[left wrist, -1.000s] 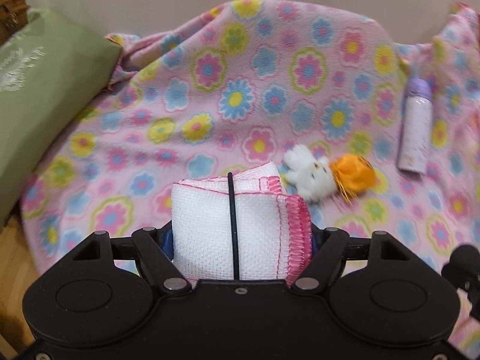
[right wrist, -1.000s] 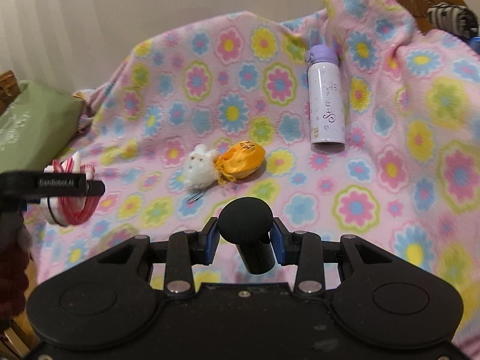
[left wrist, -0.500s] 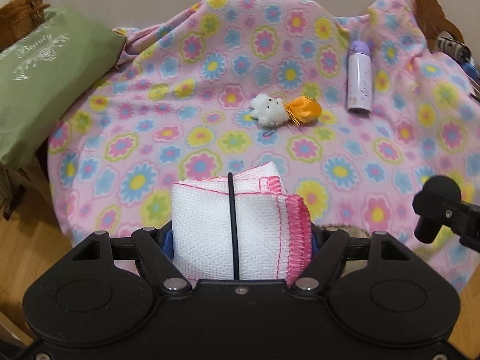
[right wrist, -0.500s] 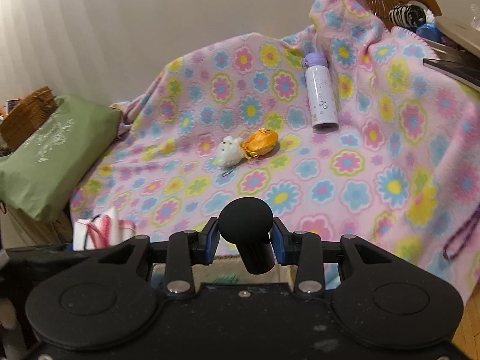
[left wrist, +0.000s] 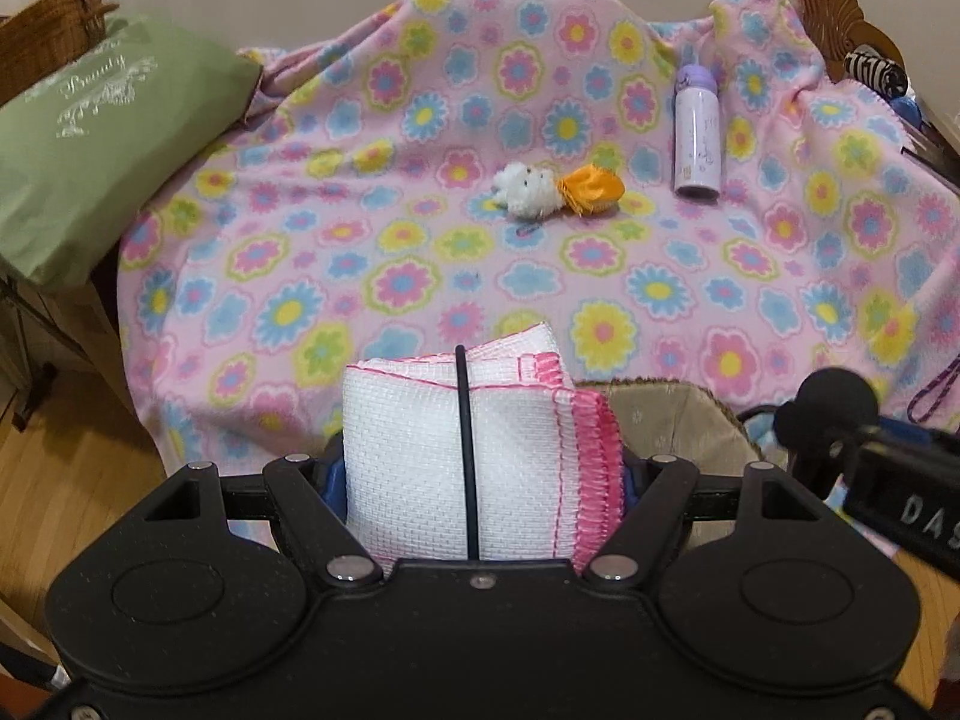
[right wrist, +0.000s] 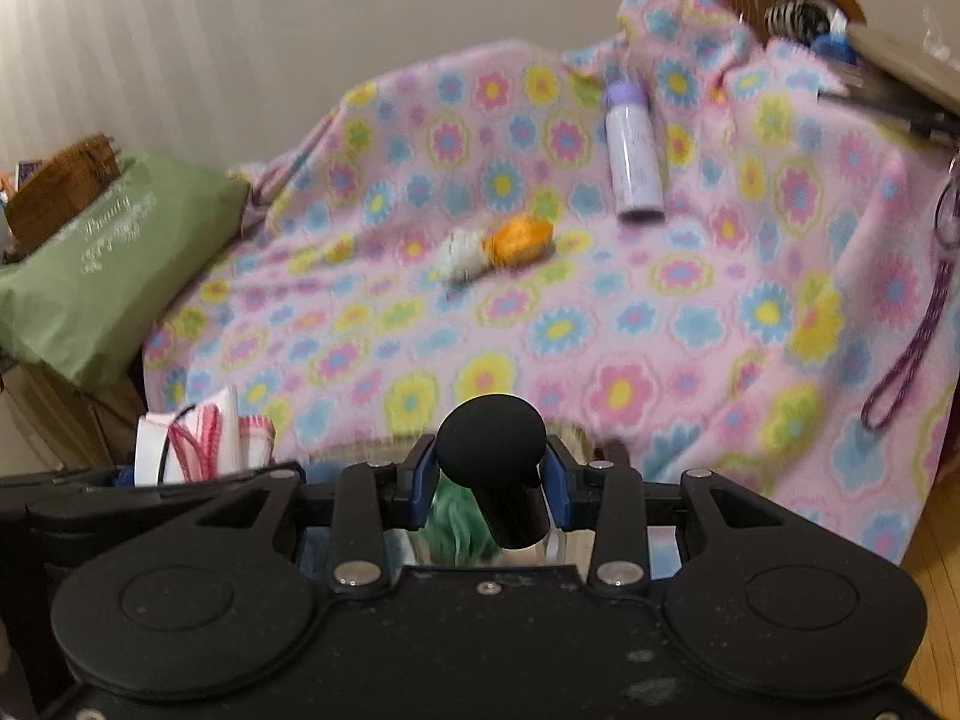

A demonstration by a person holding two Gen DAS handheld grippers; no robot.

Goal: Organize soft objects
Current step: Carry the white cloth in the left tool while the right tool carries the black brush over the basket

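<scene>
The left gripper [left wrist: 477, 468] has its fingers pinching a folded white cloth [left wrist: 462, 456] with pink stitched edging, bound by a thin black band; it is held in the air just off the near edge of the bed. The same cloth shows in the right wrist view [right wrist: 192, 441], low on the left. The right gripper [right wrist: 489, 474] has its fingers pressed against a black round-headed knob [right wrist: 492, 450] on a short black stem, beside the left gripper. The bed is covered by a pink blanket [left wrist: 420, 276] printed with blue, yellow and pink flowers. Near the middle of the blanket lies a small white plush toy [left wrist: 528, 195] touching an orange pouch [left wrist: 591, 187]. Toward the far right corner a lilac bottle [left wrist: 696, 132] lies on the blanket, well apart from the toy. A green pillow [left wrist: 90, 144] sits at the left edge, with a wicker basket [left wrist: 54, 30] behind it. A purple cord [right wrist: 912, 348] hangs over the right side.
</scene>
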